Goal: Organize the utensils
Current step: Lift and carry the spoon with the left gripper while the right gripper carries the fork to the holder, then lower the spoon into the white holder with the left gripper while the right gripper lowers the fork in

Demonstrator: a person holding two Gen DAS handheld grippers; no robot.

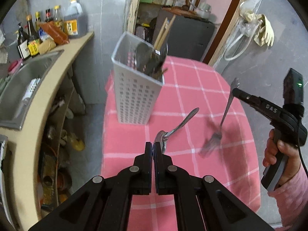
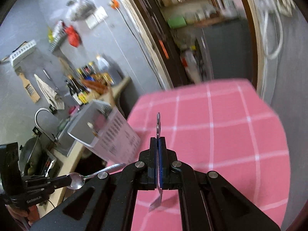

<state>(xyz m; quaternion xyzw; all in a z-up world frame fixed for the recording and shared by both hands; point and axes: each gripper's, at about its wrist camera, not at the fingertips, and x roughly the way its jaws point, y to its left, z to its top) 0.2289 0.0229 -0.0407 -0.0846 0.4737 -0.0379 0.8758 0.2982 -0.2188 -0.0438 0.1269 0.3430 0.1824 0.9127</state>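
1. The left gripper (image 1: 153,146) is clamped on the bowl of a spoon (image 1: 178,127); the handle points up and away over the bench (image 1: 192,88), which wears a pink cloth with white checks.
2. The right gripper (image 2: 159,144) is clamped on the handle of a fork (image 2: 158,127). The handle end sticks out past the fingertips and the tines hang below, blurred, above the cloth.
3. In the left view the fork (image 1: 225,113) hangs tines-down to the right of the spoon, apart from it, with the right gripper (image 1: 235,92) pinching its upper handle and a hand (image 1: 279,154) in a pink sleeve behind.
4. Farther back on the bench stands a white perforated holder (image 1: 134,94), upright, with chopsticks (image 1: 163,32) and dark utensils inside.
5. To the left is a sink (image 1: 25,88), with bottles (image 1: 34,36) on the ledge behind it.
6. Beyond the bench a doorway (image 1: 173,9) opens onto shelves.
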